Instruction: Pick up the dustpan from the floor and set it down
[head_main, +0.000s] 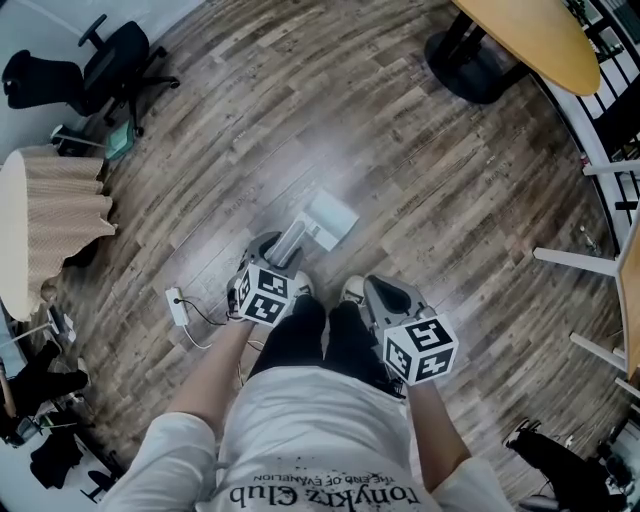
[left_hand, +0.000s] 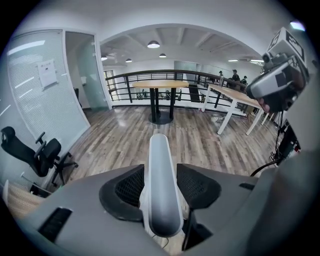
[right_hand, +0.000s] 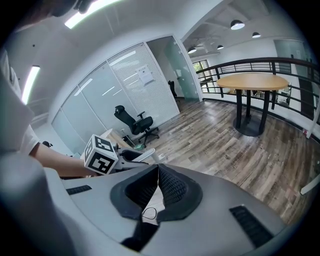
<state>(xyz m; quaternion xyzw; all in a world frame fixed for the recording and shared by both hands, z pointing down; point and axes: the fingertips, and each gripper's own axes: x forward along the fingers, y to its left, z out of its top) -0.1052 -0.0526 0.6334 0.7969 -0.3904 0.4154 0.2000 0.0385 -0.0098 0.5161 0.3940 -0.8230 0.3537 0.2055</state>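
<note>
The dustpan (head_main: 330, 220) is white and rests on the wooden floor, its pan lying away from me and its long handle (head_main: 290, 240) slanting up toward my left gripper (head_main: 272, 245). In the left gripper view the handle (left_hand: 160, 185) runs straight up between the two black pads (left_hand: 131, 187), with thin gaps on both sides, so that gripper (left_hand: 160, 172) is open around it. My right gripper (head_main: 375, 285) hangs over my right foot, apart from the dustpan. Its pads meet at the tip (right_hand: 158, 167) with nothing between them. The right gripper view also catches the dustpan handle (right_hand: 142, 155) beside the left gripper's marker cube (right_hand: 101, 154).
A white power strip (head_main: 178, 305) with a cable lies on the floor to my left. Farther left stand a table with a beige cloth (head_main: 40, 220) and a black office chair (head_main: 100, 65). A wooden table (head_main: 530, 35) on a black base stands ahead right, white table legs (head_main: 580, 260) at right.
</note>
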